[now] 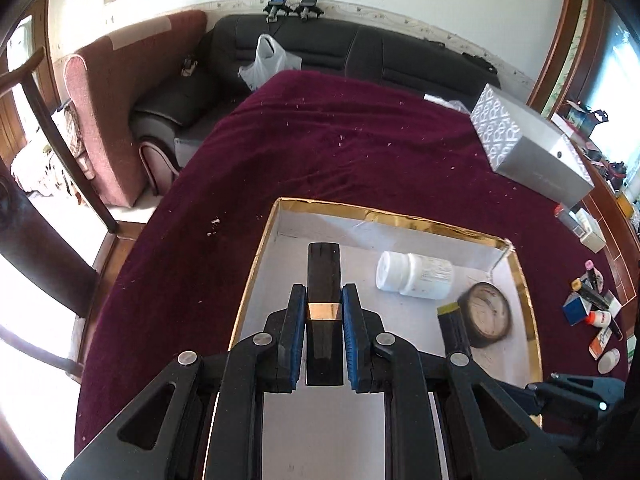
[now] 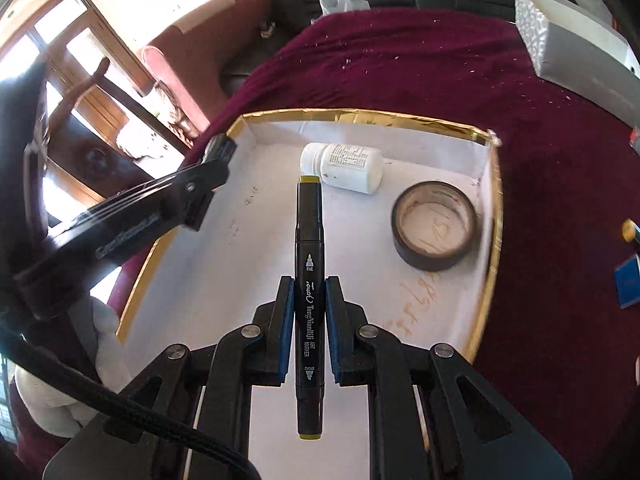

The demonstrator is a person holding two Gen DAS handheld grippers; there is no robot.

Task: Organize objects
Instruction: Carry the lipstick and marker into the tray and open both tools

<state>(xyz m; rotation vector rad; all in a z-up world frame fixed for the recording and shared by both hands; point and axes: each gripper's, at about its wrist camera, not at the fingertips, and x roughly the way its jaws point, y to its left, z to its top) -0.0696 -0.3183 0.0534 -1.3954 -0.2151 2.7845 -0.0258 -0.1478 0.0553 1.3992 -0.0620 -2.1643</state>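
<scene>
Clamped between the blue pads of the right gripper (image 2: 308,312) is a black marker (image 2: 308,300), jaws narrow and pressing its barrel on both sides. Long axis runs straight ahead along the fingers; one olive-capped end sits back toward the camera, the other points forward past the fingertips. Barrel print reads "touch", "TongNianRiJi", "ART MARKER", plus "FINE" by a nib icon.

Left gripper (image 1: 323,312) likewise narrow, shut on a black lipstick tube (image 1: 323,312) with a gold band; pads grip at the band. Tube axis also runs forward along the fingers, flat far end pointing away.

Both held items hang over a white tray (image 2: 494,184) with a gold foil rim. In the right wrist view the left gripper shows to the left, over the tray's left rim.

Ahead of the marker tip, just beyond it: a white pill bottle (image 2: 344,166) on its side, cap toward the left, label print too small to read. Right of it, ahead-right of the claw: a roll of dark tape (image 2: 436,226) lying flat. Faint orange scrawl on the tray floor, illegible.

Beyond the tray: maroon cloth (image 1: 340,152), then far right a silver box (image 1: 532,152) with a patterned end.
</scene>
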